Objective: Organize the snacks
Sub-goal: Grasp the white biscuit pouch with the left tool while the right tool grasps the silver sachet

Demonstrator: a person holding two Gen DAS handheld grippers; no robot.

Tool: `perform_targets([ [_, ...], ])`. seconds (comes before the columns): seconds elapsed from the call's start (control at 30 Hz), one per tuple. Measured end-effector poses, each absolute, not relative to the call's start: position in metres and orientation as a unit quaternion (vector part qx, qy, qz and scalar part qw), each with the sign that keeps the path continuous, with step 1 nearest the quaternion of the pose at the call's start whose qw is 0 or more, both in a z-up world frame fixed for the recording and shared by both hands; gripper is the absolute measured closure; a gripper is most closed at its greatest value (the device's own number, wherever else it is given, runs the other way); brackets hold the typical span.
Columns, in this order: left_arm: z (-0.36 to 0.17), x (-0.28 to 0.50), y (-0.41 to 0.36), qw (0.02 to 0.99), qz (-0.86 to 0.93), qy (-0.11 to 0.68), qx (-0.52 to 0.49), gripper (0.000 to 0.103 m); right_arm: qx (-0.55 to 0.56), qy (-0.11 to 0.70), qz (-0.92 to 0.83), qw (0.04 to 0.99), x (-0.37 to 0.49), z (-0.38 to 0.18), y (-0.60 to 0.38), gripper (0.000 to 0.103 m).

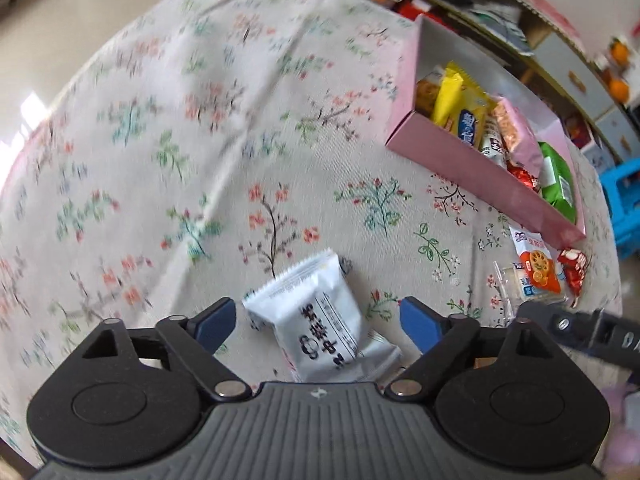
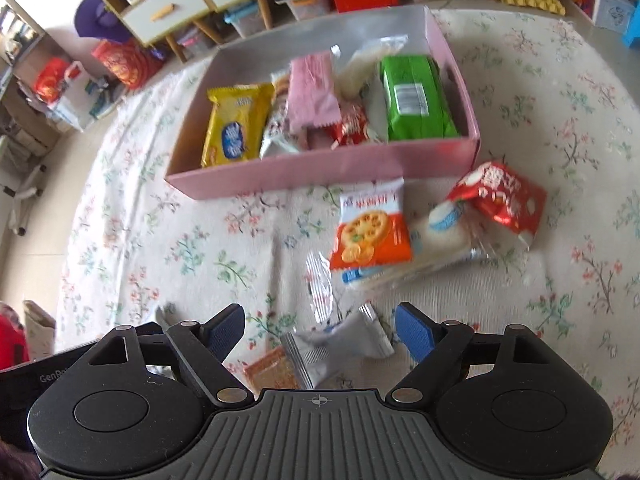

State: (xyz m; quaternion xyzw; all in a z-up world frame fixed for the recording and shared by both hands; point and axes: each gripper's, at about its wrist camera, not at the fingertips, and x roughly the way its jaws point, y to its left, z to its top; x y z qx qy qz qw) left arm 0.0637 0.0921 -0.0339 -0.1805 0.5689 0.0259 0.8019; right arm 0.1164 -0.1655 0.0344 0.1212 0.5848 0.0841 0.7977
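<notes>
Left gripper jaws released, straddling white foil snack packet; right gripper jaws released over silver foil packet; pink cardboard box far; bare floral tablecloth left

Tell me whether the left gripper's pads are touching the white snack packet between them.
Apart. The left wrist view shows the left gripper open, with tablecloth visible between each blue pad and the white snack packet.

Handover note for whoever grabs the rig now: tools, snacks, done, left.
Left tool: open, white packet between its pads, not gripped.
Right tool: open over a silver packet on the cloth.
Pink box: already holds yellow, pink and green packs, among others.
Left to box: white packet, silver packet, orange biscuit pack, red bag, the clear-wrapped pack under them.
</notes>
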Motion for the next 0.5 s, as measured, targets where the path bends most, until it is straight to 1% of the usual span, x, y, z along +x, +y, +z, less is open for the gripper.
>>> perform_targets([
  [0.03,-0.036,0.063,0.093,0.796,0.029,0.573,-0.191,0.023,0.123,0.591,0.077,0.794,0.115,0.032,-0.164,0.019],
  [0.17,-0.037,0.059,0.089,0.795,0.037,0.575,-0.191,0.026,0.162,0.617,0.073,0.766,0.114,0.020,-0.166,0.019],
  [0.27,-0.035,0.056,0.089,0.799,0.046,0.570,-0.189,0.034,0.197,0.628,0.064,0.750,0.114,0.010,-0.172,0.019],
  [0.33,-0.034,0.054,0.085,0.808,0.048,0.564,-0.166,0.045,0.207,0.629,0.053,0.748,0.114,0.006,-0.176,0.019],
  [0.37,-0.033,0.054,0.081,0.813,0.042,0.562,-0.143,0.045,0.209,0.625,0.050,0.750,0.115,0.006,-0.177,0.019],
  [0.43,-0.033,0.053,0.074,0.823,0.024,0.557,-0.109,0.052,0.203,0.616,0.046,0.759,0.115,0.008,-0.177,0.020],
  [0.5,-0.033,0.050,0.068,0.829,0.008,0.552,-0.084,0.054,0.196,0.610,0.037,0.767,0.116,0.010,-0.176,0.021],
])
